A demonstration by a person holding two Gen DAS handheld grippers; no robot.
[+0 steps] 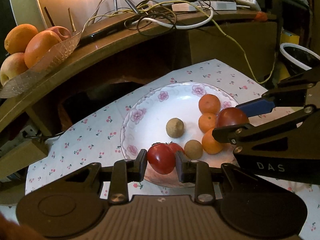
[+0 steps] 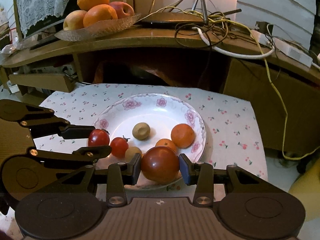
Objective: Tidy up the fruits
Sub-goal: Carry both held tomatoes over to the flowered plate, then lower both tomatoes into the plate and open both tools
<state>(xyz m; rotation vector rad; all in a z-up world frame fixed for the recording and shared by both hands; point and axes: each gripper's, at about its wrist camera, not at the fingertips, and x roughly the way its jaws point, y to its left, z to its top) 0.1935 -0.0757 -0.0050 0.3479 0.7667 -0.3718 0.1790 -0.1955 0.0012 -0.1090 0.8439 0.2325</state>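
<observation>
1. The left tool (image 1: 161, 161) is clamped on a small red tomato (image 1: 161, 158), its two pads pressed against the tomato's sides at the near rim of the floral plate (image 1: 128, 124).
2. The right tool (image 2: 160, 167) is clamped on a large dark-red tomato (image 2: 160, 167), one black pad and one blue pad against its flanks, over the near edge of the same plate (image 2: 140, 104).
3. In the right wrist view the left tool (image 2: 96, 142) reaches in from the left, gripping its tomato (image 2: 98, 137) at the plate's left rim.
4. A second small red tomato (image 2: 119, 146) lies just beside the left tool's tomato on the plate.
5. Three oranges (image 1: 209, 103) sit clustered on the plate's right side in the left wrist view, touching one another.
6. Two brownish round fruits lie on the plate: one (image 1: 175, 127) near the centre, another (image 1: 193, 149) close to the near rim.
7. The plate rests on a cherry-print cloth (image 1: 90, 132) covering the tabletop.
8. Behind, on a wooden shelf (image 2: 160, 38), a glass dish (image 2: 100, 30) holds larger oranges and apples beside tangled cables (image 2: 216, 22).
</observation>
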